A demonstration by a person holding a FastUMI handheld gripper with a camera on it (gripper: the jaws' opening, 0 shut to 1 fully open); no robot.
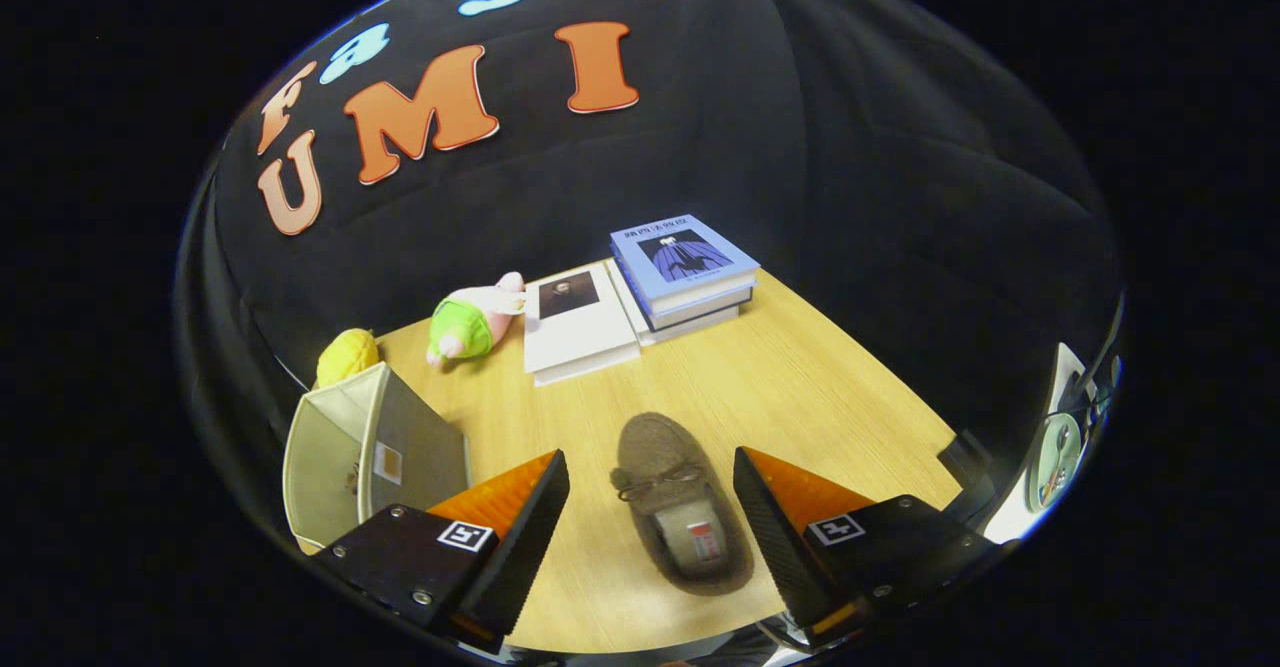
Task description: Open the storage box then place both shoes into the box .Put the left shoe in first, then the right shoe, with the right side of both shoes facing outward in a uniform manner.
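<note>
Spread fingers [651, 517] straddle one brown shoe [680, 507] lying on the counter [800, 387]; storage box [365, 447] already open, placing apparently not finished.

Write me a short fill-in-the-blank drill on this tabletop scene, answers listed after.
1. The gripper has its fingers ____, spread to either side of the shoe.
2. The brown shoe lies on the wooden table ____ the two fingers.
3. The blue book lies on top of a ____ of books.

Answers: open; between; stack
</note>
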